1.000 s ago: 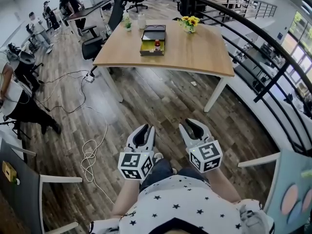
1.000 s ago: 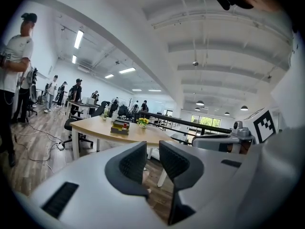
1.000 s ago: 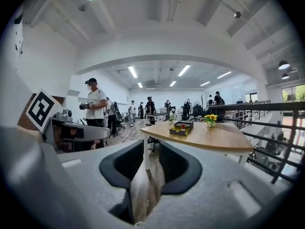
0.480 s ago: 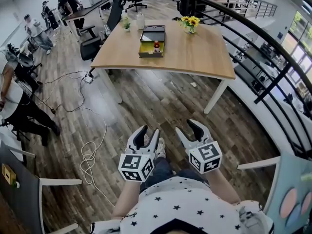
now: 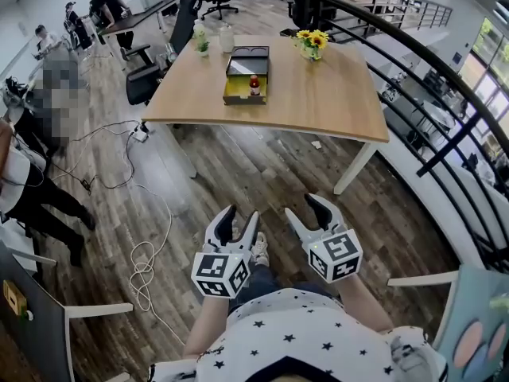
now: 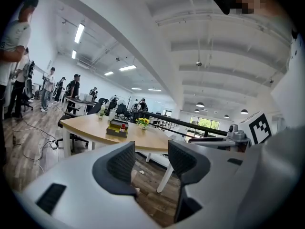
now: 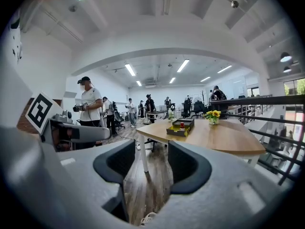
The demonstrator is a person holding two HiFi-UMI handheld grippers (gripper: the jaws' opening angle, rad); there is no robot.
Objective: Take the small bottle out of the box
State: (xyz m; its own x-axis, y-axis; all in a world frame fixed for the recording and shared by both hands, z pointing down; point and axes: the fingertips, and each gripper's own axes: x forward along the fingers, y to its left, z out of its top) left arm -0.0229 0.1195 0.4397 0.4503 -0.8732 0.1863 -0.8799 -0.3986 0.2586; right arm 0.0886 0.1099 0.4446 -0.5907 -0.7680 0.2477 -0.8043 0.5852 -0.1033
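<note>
A loose white cable (image 5: 145, 263) lies coiled on the wood floor at the far left. Right of it, the left gripper (image 5: 239, 216) is held low in front of the person. Its jaws are opening, and between them there is only air and the floor beyond. Just beside it, the right gripper (image 5: 305, 208) is held at the same height. Its jaws are also spreading, with nothing between the pads. Both grippers are well apart from the table (image 5: 326, 94) ahead.

On the tabletop, two pale bottles (image 5: 200, 38) stand at the far left corner. The box (image 5: 236, 97) sits left of the middle, nearer the far edge, with its dark lid open behind a yellow tray. The small bottle (image 5: 254, 83) stands upright in that tray, apparently toward its right side, with what looks like a red cap. A vase of yellow flowers (image 5: 310, 41) stands right of the box, at the far edge.
</note>
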